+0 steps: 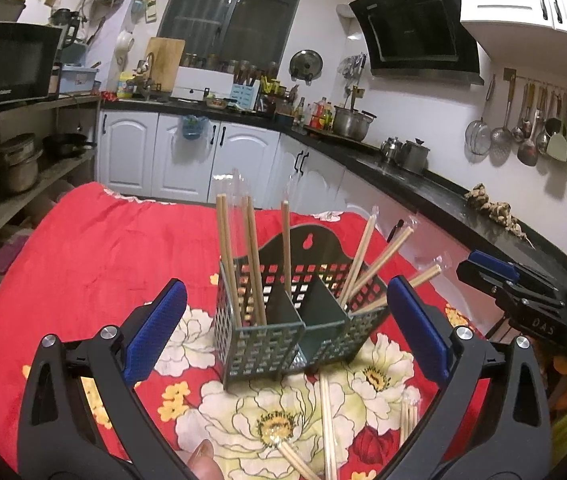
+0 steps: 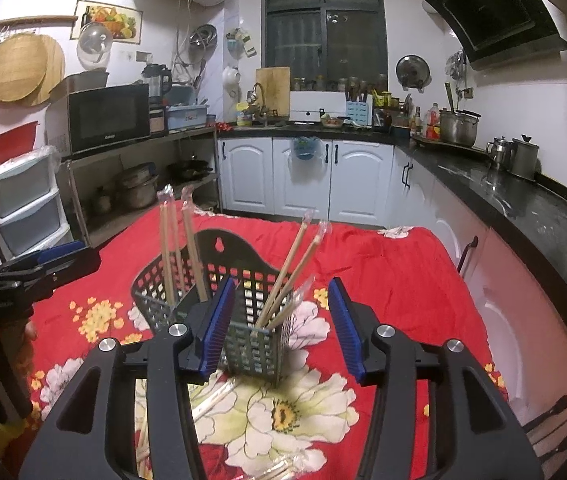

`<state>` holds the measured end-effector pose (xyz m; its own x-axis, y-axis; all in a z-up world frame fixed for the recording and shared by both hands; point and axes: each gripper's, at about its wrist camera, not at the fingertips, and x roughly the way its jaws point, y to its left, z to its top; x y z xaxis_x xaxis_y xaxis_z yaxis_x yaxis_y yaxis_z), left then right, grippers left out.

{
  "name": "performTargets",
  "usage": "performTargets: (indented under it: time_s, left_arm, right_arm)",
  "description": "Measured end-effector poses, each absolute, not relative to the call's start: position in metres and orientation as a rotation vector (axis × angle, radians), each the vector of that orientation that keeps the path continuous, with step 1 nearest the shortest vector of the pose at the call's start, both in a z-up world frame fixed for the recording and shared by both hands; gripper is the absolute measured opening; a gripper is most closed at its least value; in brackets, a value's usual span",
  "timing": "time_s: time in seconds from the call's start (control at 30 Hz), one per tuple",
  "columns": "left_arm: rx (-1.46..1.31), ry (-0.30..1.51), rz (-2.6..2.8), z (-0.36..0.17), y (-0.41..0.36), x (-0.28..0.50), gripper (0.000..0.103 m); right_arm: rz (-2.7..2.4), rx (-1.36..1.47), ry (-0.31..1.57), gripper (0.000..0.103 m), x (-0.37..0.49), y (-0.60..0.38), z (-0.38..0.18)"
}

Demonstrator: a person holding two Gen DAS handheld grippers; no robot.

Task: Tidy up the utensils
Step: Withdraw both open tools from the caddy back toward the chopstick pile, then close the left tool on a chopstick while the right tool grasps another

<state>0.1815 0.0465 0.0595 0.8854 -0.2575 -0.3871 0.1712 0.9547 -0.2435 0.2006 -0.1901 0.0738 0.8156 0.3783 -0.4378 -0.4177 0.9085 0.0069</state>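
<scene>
A: Nearest the lens are loose wrapped wooden chopsticks [image 1: 325, 420], lying flat on the red cloth with big white and yellow flowers [image 1: 95, 248], just in front of the dark green perforated plastic utensil basket [image 1: 283, 320].

B: And the left gripper [image 1: 287, 320]?

A: Its blue-padded jaws are spread wide, one on each side of the basket, touching nothing. A fingertip [image 1: 201, 460] shows at the bottom edge, in front of the basket.

B: What's in the basket?

A: A divider splits it. Chopsticks in clear sleeves [image 1: 251, 264] stand nearly upright in the left compartment; another bunch [image 1: 367, 264] leans out to the right from the right compartment.

B: The right gripper [image 2: 279, 328]?

A: Its jaws stand partly apart, with the basket's near corner [image 2: 251, 352] and the leaning chopsticks [image 2: 283, 284] seen between them. The pads press on nothing. More wrapped chopsticks [image 2: 211, 400] lie on the cloth in front of the basket.
</scene>
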Motion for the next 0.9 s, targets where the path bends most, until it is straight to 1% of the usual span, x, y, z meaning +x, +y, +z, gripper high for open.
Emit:
performTargets:
  time_s: [0.53,0.9]
  left_arm:
    - [-0.186,0.498,-0.245,0.036,0.036,0.167,0.092]
    - [-0.153,0.571,-0.289,0.018,0.015,0.172,0.092]
  right_arm:
    - [0.434,-0.096,0.499,0.046,0.179,-0.195,0.051]
    - [0.41,-0.075,0.582,0.046,0.175,-0.213,0.024]
